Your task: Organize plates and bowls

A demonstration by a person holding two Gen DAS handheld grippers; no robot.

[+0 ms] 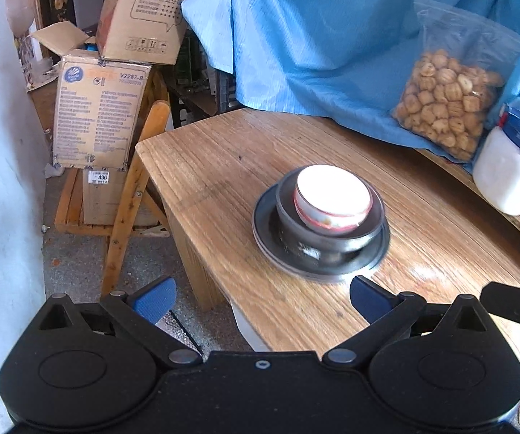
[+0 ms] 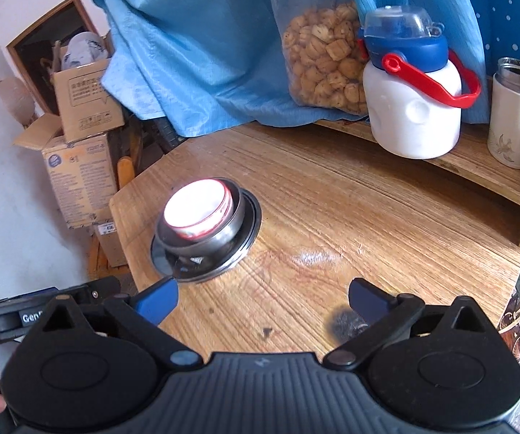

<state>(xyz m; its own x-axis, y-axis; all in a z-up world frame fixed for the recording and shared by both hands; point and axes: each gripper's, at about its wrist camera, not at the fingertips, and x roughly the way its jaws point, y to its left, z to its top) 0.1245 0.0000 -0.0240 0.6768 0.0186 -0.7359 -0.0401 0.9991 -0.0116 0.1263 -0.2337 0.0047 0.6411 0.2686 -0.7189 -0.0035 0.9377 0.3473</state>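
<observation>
**Stack built, both grippers empty**

The white bowl [image 1: 332, 200] is nested in the dark bowl [image 1: 328, 229], which sits on the dark plate [image 1: 270, 238] at centre frame on the wooden table [image 1: 205, 166]. Nothing loose is seen, so the task is judged nearly done. The left gripper [image 1: 261, 298] and right gripper [image 2: 263, 300] are held low in frame, just short of the stack, jaws spread wide.

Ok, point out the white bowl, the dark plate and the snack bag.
white bowl [image 1: 332, 195]: left wrist view, inner surface.
dark plate [image 1: 265, 229]: left wrist view, left rim.
snack bag [image 2: 326, 58]: right wrist view, the snacks inside.
</observation>
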